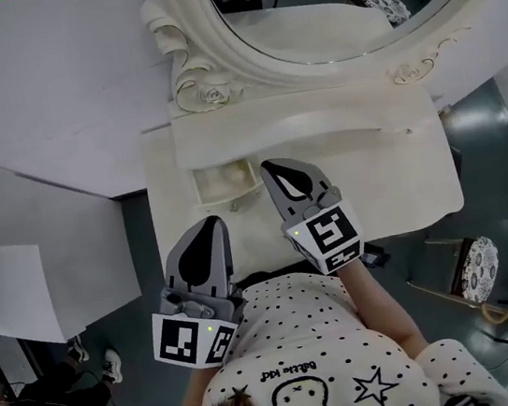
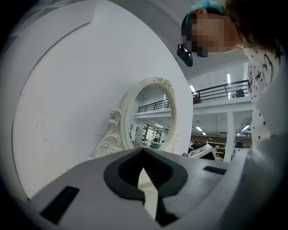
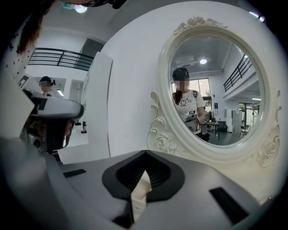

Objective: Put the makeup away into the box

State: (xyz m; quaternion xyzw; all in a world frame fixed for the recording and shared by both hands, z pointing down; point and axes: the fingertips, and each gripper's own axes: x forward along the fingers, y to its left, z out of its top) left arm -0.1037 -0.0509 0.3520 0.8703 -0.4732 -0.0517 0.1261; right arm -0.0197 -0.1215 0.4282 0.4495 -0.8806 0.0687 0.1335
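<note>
Progress: hard to call. No makeup shows in any view, neither on the dressing table (image 1: pixel 401 175) nor in either gripper. The box (image 1: pixel 202 186), a small open cream compartment on the tabletop below the mirror (image 1: pixel 338 5), has a pale interior, and I can't tell whether anything lies in it. My read is that either the items are already stowed or the pick-up hasn't begun; the bare tabletop leans toward done, but that is a guess.

Pose: both grippers are held close in front of the person's torso, tips aimed at the mirror. The left gripper (image 1: pixel 209 232) sits nearer the body, toward the table's front-left, roughly level. The right gripper (image 1: pixel 273 171) is further forward, nose tipped slightly down, with its tip just beside the box's right edge and not in it.

Jaws: the left gripper view (image 2: pixel 143 152) shows them pressed together with nothing pinched, only a sliver of pale table through the slit. The right gripper view (image 3: pixel 145 155) shows the same: closed and empty.
</note>
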